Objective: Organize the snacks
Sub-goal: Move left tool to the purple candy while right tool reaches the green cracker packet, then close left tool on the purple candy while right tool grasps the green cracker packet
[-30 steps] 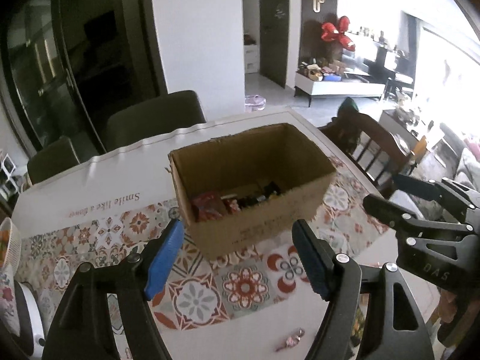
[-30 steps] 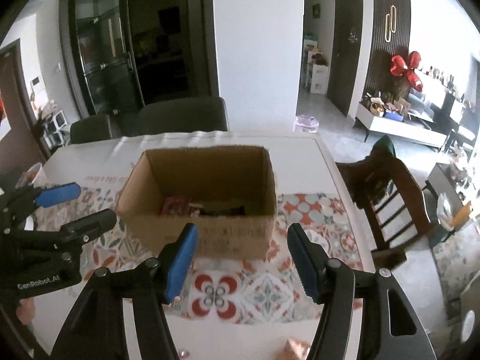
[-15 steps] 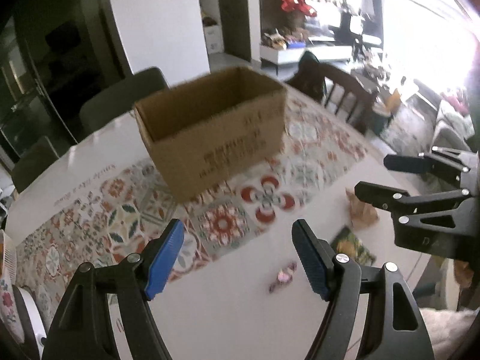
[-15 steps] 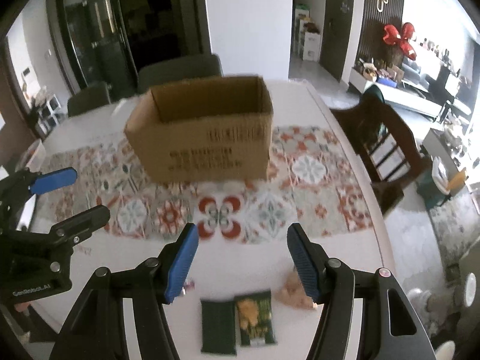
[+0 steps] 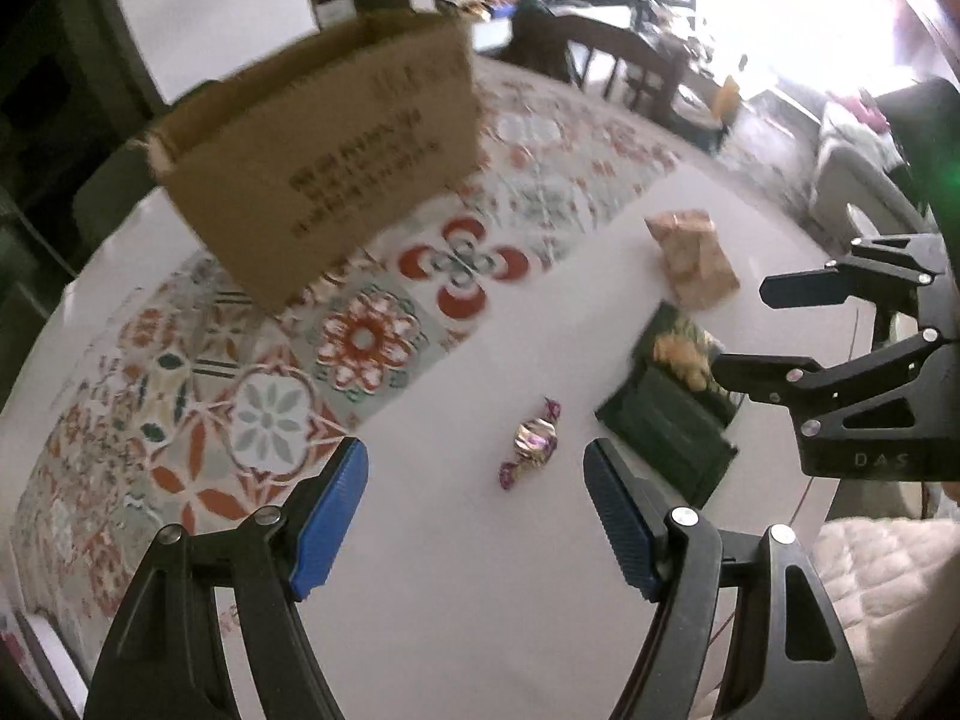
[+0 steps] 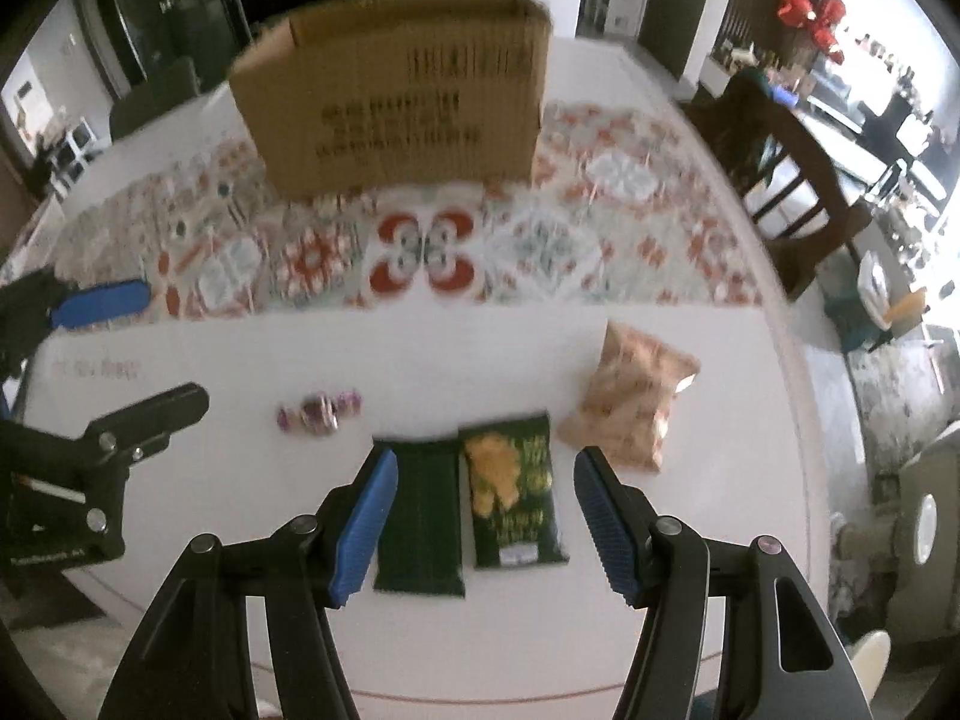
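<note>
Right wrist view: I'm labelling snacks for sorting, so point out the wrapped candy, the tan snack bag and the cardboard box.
wrapped candy [image 6: 318, 411], right wrist view, on its foil middle.
tan snack bag [image 6: 630, 402], right wrist view, on the bag's centre.
cardboard box [image 6: 396, 96], right wrist view, on its printed front wall.

A home dining area is shown: a patterned tablecloth [image 6: 600, 252] is laid, a wooden chair [image 6: 798, 180] at 2 o'clock.

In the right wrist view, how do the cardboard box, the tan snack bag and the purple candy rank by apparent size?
1. cardboard box, largest though farthest
2. tan snack bag
3. purple candy, clearly smallest
</note>
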Tool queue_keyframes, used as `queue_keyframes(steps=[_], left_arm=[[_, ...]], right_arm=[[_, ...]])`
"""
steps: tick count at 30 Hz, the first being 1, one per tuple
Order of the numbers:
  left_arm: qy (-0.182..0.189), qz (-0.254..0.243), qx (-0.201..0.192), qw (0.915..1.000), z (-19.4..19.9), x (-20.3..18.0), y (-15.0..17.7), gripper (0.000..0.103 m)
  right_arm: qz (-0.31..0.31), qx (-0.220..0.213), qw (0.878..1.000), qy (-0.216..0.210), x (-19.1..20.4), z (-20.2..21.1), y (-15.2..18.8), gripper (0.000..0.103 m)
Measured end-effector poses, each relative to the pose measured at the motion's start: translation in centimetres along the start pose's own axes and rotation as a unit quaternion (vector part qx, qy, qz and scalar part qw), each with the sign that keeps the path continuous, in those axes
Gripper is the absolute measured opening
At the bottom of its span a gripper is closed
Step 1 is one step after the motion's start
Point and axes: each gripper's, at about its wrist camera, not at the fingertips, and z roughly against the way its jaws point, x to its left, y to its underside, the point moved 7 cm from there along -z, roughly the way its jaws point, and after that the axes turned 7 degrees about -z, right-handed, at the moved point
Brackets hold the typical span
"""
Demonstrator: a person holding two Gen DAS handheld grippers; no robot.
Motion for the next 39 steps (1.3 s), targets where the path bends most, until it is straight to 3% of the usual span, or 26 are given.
queue_keyframes(steps=[5,12,25,30,39], left_arm=[[0.016,-0.021,0.028,0.9993,-2.8,-0.8,0.3,0.074],[0.029,-0.024,0.043,0.9984,-5.1,-1.2,0.0,0.074],[0.045,-0.007,0.064,0.9969,-7.7,-1.4,0.0,0.068],[0.048,-0.002,0.069,0.9965,-8.2,-1.7,-0.1,0.06],[0.05,0.015,0.08,0.9954,-8.5,-2.2,0.4,0.033]], right_arm=[[-0.011,0.043,0.999,0.006,-1.1,-2.4,1.5,0.062],[-0.018,0.068,0.997,0.003,-1.8,-4.3,2.2,0.062],[-0.025,0.078,0.997,-0.002,-2.1,-6.8,1.9,0.061],[-0.03,0.081,0.996,-0.006,-2.4,-7.4,1.8,0.054],[-0.016,0.077,0.997,-0.006,-2.1,-7.6,1.7,0.047]])
